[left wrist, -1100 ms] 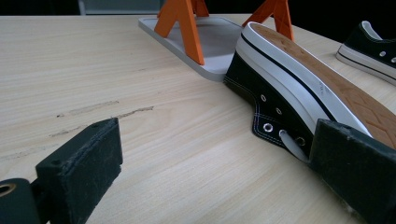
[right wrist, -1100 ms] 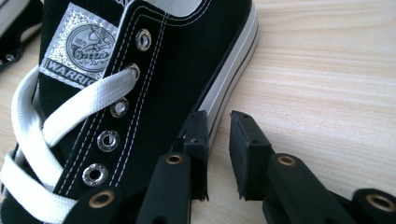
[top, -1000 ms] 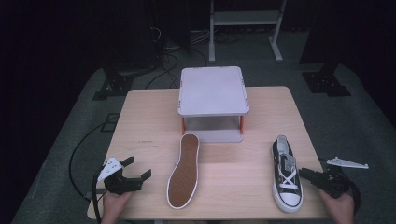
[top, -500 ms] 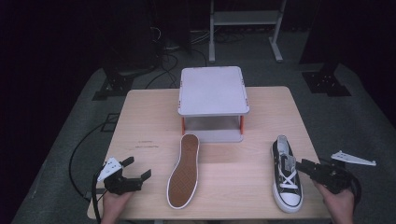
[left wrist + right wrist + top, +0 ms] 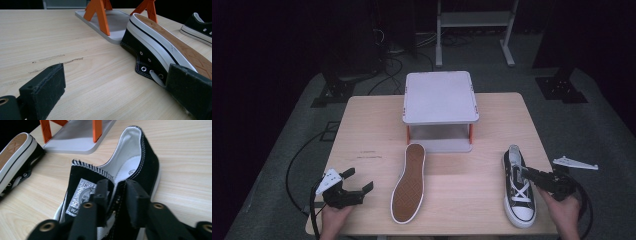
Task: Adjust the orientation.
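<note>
Black canvas sneaker [image 5: 120, 180] upright at desk's right edge, side panel by the laces pinched between narrowed jaws of right gripper [image 5: 116, 192], just been closing. Second black sneaker [image 5: 409, 183] sole-up mid-desk, untouched; left gripper [image 5: 112, 85] wide open beside it, holding nothing. Grey two-tier rack with orange legs [image 5: 440, 97] behind, nothing on it. Judged early: first grasp only, both shoes yet to place.

On the table [image 5: 362, 125] a small two-tier stand [image 5: 440, 95] sits at the middle of the far half. Just before it, slightly to the left, a sneaker [image 5: 408, 183] lies sole up. Another sneaker [image 5: 518, 186] stands upright near the right edge, well apart from the first. The left claw [image 5: 358, 182] rests at the near left corner; the right claw [image 5: 523, 172] is over the upright sneaker's opening.
</note>
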Tool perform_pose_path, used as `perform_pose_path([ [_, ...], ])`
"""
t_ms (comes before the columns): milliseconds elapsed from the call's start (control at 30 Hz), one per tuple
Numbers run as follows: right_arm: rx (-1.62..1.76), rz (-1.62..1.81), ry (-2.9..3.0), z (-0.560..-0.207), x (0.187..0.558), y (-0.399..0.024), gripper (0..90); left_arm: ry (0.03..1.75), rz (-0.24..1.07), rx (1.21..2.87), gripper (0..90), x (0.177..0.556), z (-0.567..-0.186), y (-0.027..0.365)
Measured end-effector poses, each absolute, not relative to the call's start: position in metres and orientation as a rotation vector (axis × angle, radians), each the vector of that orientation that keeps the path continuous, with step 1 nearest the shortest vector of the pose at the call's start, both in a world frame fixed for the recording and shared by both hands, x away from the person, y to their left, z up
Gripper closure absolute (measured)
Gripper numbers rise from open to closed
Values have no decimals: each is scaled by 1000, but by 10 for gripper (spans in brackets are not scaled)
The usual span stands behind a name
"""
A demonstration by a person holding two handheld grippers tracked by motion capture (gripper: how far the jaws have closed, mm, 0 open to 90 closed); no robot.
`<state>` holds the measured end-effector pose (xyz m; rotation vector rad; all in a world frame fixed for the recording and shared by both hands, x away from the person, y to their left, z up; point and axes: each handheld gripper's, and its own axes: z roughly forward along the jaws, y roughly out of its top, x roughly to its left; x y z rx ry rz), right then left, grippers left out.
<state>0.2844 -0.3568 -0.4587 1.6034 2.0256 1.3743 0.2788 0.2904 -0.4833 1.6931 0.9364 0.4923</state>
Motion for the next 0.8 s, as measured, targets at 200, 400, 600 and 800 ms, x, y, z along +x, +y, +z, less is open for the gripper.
perform_pose_path([
  [200,1664,1416,1995,-462,284,-358,863,936,494,1691,21,279,-483,290],
  [400,1768,1612,1868,-468,278,-372,876,937,495,1694,21,279,-483,290],
  [600,1811,1742,1808,-468,275,-375,877,940,495,1695,21,279,-483,290],
  [800,1784,1810,1819,-456,274,-360,879,940,500,1690,21,278,-483,291],
])
